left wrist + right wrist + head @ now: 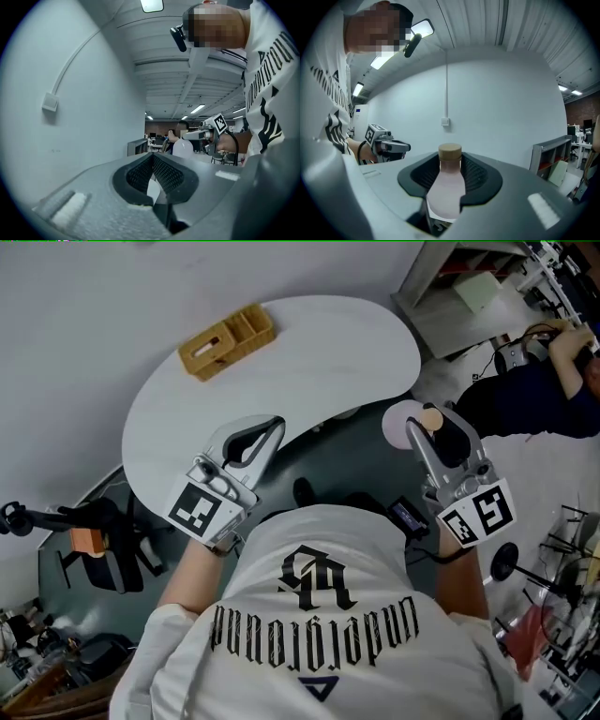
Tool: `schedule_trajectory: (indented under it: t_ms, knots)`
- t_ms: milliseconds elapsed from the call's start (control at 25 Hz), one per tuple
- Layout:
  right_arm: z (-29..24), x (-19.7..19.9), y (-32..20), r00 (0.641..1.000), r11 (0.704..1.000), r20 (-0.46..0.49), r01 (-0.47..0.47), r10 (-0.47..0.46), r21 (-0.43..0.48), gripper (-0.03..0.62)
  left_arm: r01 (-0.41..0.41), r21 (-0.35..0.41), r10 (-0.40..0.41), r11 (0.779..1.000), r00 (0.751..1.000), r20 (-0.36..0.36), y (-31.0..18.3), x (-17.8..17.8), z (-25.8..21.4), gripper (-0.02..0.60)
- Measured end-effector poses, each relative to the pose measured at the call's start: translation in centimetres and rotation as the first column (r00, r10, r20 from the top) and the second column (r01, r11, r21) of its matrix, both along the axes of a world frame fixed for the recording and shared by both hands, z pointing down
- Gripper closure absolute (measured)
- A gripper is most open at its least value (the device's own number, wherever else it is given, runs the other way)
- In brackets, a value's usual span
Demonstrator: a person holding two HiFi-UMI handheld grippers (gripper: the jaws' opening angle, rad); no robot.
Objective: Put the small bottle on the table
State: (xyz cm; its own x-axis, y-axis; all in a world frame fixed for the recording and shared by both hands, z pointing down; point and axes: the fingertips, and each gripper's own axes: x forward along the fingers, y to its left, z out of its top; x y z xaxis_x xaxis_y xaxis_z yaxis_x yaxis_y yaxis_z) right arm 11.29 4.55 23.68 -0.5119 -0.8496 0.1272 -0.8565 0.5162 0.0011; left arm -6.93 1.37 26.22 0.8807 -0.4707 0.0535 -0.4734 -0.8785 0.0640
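The small bottle [446, 187] is pale pink with a tan cap [450, 151]. It stands between the pads of my right gripper [449, 161], which is shut on it. In the head view the bottle [405, 425] and right gripper [436, 432] hang off the right edge of the white table [309, 362], above the floor. My left gripper [255, 439] hovers over the table's near edge. Its pads [140, 173] meet at the tips with nothing between them. From the left gripper view, the right gripper [206, 133] and bottle [183, 146] show in the distance.
A tan wooden organiser box [228, 340] sits at the table's far left. A person in dark clothes [534, 395] works at the upper right beside a grey shelf [450, 277]. Clutter and stands line the floor at lower left [84, 540] and right [553, 615].
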Motion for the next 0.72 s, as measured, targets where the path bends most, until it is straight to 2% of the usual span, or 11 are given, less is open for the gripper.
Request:
schedule_trajectory:
  t_ms: [160,720]
  knots:
    - [0.3,-1.3,-1.5,1.000,1.000,-0.010,0.009,-0.009,0.006,0.456,0.016,0.000,-0.016,1.000,1.000,-0.018,-1.4,-1.7,0.2,0.574]
    - [1.3,-1.2,-5.7,0.998,0.998,-0.010,0.068,-0.068,0.001,0.456,0.068,-0.031,-0.069,0.997,0.997,-0.029,-4.4,-1.3,0.7,0.574]
